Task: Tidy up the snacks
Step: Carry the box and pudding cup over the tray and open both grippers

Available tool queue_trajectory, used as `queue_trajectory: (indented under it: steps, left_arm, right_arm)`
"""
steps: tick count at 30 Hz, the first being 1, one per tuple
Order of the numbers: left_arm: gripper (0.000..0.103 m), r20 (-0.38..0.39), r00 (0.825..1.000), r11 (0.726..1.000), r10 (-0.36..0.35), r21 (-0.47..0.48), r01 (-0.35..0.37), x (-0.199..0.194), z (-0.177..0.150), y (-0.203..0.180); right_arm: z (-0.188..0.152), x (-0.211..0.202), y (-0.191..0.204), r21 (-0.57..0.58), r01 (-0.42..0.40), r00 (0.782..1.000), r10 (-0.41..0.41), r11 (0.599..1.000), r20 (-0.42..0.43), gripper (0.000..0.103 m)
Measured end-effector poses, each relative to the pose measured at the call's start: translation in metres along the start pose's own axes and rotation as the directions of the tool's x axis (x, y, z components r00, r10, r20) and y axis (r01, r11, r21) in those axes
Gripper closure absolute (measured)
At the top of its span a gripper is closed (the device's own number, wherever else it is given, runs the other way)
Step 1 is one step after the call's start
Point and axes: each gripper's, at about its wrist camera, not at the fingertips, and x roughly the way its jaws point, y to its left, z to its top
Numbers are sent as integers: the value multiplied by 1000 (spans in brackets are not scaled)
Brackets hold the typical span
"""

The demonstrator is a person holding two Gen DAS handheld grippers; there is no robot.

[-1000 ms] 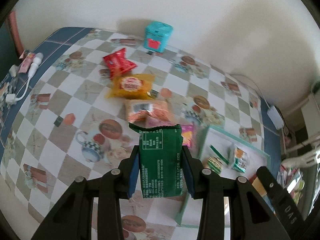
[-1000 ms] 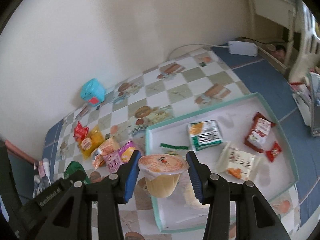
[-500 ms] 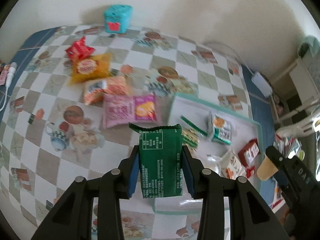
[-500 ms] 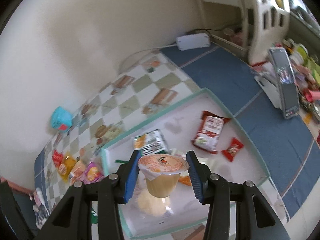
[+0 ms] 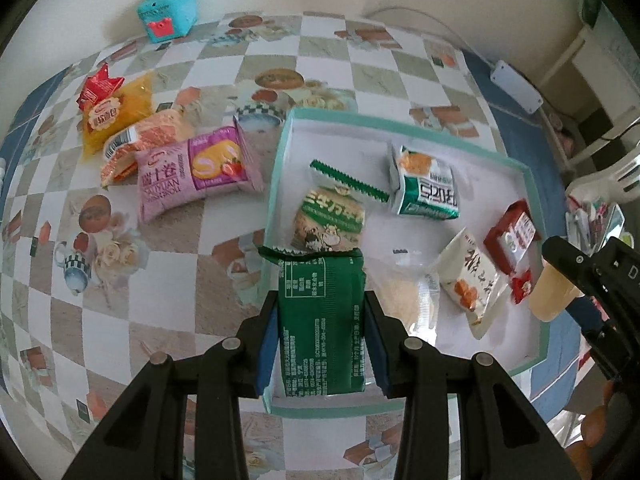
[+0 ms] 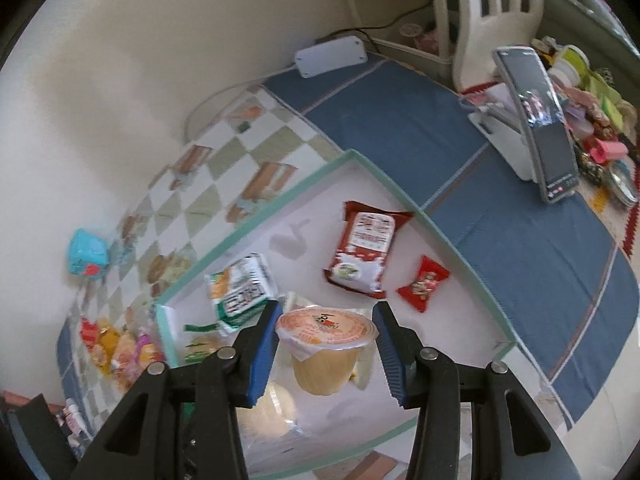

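Up close, dark green snack packet [image 5: 322, 320], white print, crimped top edge.

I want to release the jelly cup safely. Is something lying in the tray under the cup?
Yes. Under the jelly cup, held by the right gripper, a clear packet lies on the tray. The white tray floor further right of it looks bare.

A tray [image 5: 534, 184] is set on the table [image 5: 200, 264], with several snack packets [image 5: 424, 190] lying inside it. More packets [image 5: 192, 170] are clustered left of the tray. A small box [image 5: 168, 12] is placed behind them, by the wall.
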Motion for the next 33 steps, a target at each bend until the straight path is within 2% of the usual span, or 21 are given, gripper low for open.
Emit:
queue_trajectory:
  steps: [6,12,19,24,28,31,33]
  left_arm:
    - [62,-24,1000,1000,5,2,-5,8,0,-1]
    - [62,-59,998,1000,2,-6,-2,17,-1,-1]
    - [61,-51,999,1000,15,-17,-16,12,-1,2]
    - [52,-37,999,999,25,-26,-26,8,1,5]
    - [48,-25,999,999,30,-29,-31,4,3,7]
    - [45,-19,999,998,41,-39,-42,2,5,11]
    - [38,-15,999,998,43,-50,-44,1,6,13]
  right_arm:
    - [0,8,-11,36,57,998,-56,998,-17,53]
    - [0,13,-17,63,81,996,-79,995,-34,53]
    - [-1,15,-16,68,91,995,-88,994,-43,51]
    - [-2,18,-17,81,97,994,-92,992,-58,50]
    - [-2,17,-16,78,96,994,-92,992,-56,41]
    - [-2,19,-14,70,96,994,-91,993,-63,39]
    - [-2,20,-12,62,95,994,-91,994,-67,36]
